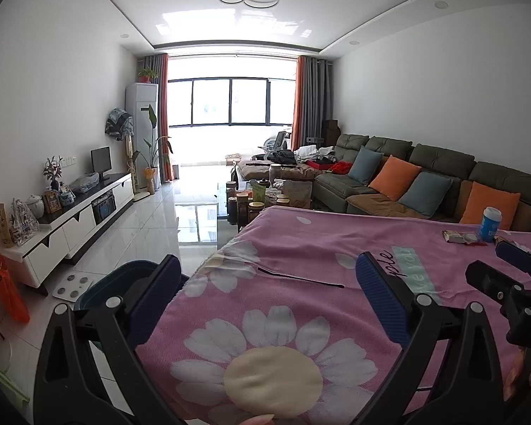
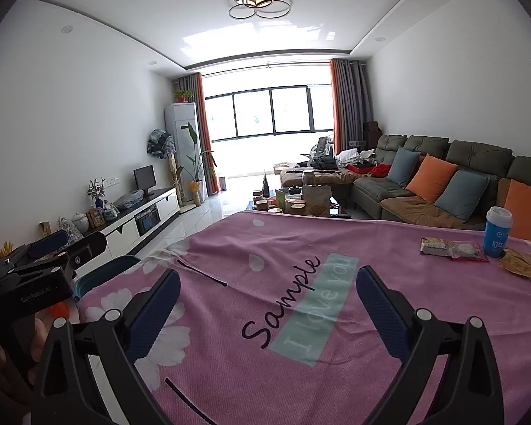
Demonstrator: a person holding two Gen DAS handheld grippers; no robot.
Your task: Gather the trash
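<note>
My left gripper (image 1: 269,283) is released: its two blue-padded fingers (image 1: 382,297) stand wide apart, with nothing between them. It hovers over the near left part of the worktop, which is covered by a pink woven cloth printed with white daisies (image 1: 301,318). Its left finger overhangs the worktop edge, above a dark blue plastic bin (image 1: 99,290) standing on the white tiled floor (image 1: 152,226).

My right gripper (image 2: 269,301) is likewise released, jaws at full spread and empty. It hovers above the cloth near the black word "Sample" and the pale green printed label (image 2: 318,308).

Location of the trash: all items lie at the far right of the worktop, well apart from both grippers.
- A white-capped blue cylindrical plastic cup (image 2: 497,232) stands upright.
- A beige snack wrapper (image 2: 435,246) lies flat, left of the cup.
- A clear packet with red edging (image 2: 469,249) lies between that wrapper and the cup.
- A crumpled brown wrapper (image 2: 518,264) lies just beside the cup base, on the near right.

A thin black straight stick (image 2: 201,273) lies on the cloth near the left edge of the worktop. A second black strip (image 2: 189,400) lies at the near edge, between the right gripper's fingers in the right wrist view.

Beyond the worktop stands a dark green sectional sofa with orange and blue cushions (image 2: 478,163).
</note>
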